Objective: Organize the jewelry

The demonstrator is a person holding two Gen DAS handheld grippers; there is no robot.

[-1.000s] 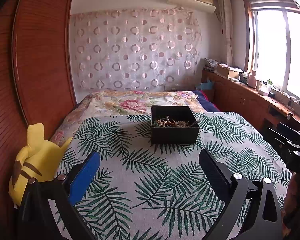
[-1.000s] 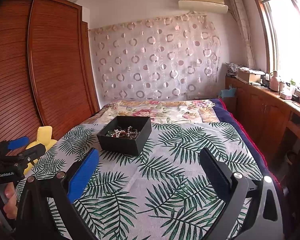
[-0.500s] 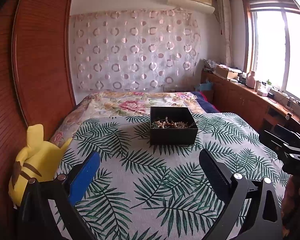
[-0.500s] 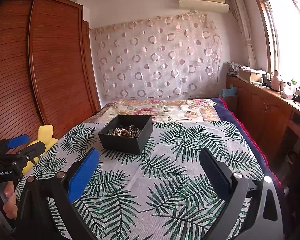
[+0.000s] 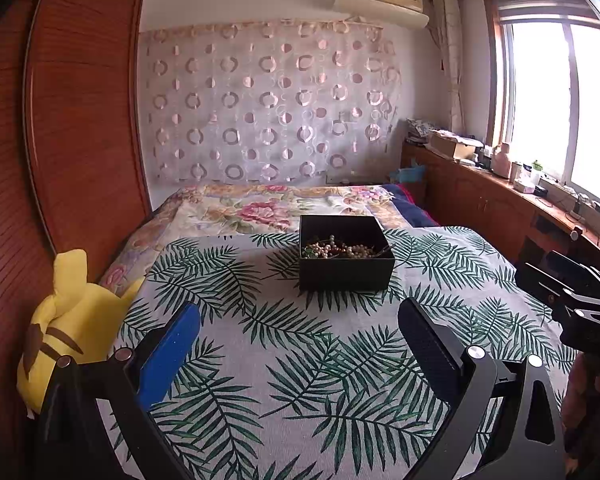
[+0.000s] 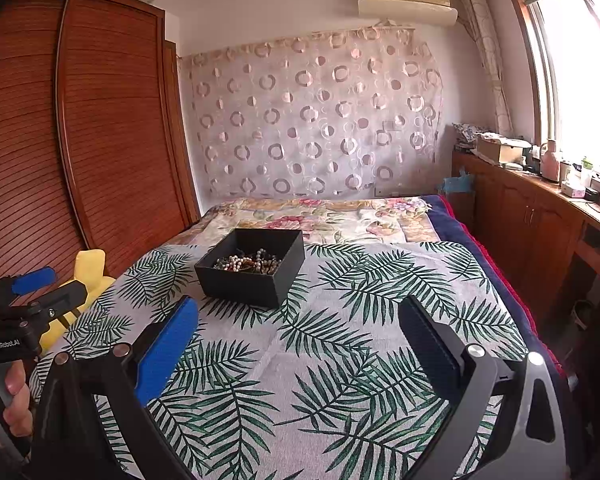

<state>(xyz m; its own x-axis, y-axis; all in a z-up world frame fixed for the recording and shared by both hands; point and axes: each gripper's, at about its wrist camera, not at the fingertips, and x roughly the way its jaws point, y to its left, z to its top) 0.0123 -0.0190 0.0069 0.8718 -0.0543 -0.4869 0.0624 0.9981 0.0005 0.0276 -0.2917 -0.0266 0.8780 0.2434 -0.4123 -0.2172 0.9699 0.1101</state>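
Observation:
A black open box (image 5: 346, 268) sits on the palm-leaf cloth in the middle of the bed; it also shows in the right wrist view (image 6: 252, 278). A tangle of bead jewelry (image 5: 340, 249) lies inside it, pearl and dark red beads (image 6: 250, 262). My left gripper (image 5: 300, 340) is open and empty, short of the box. My right gripper (image 6: 300, 338) is open and empty, short of the box and to its right. Each gripper shows at the edge of the other's view.
A yellow plush toy (image 5: 68, 328) lies at the bed's left edge by the wooden wardrobe (image 6: 80, 140). A floral quilt (image 5: 268, 208) covers the far end. A wooden counter (image 6: 540, 208) with clutter runs along the right under the window.
Both grippers have moved slightly forward toward the box. Both stay open.

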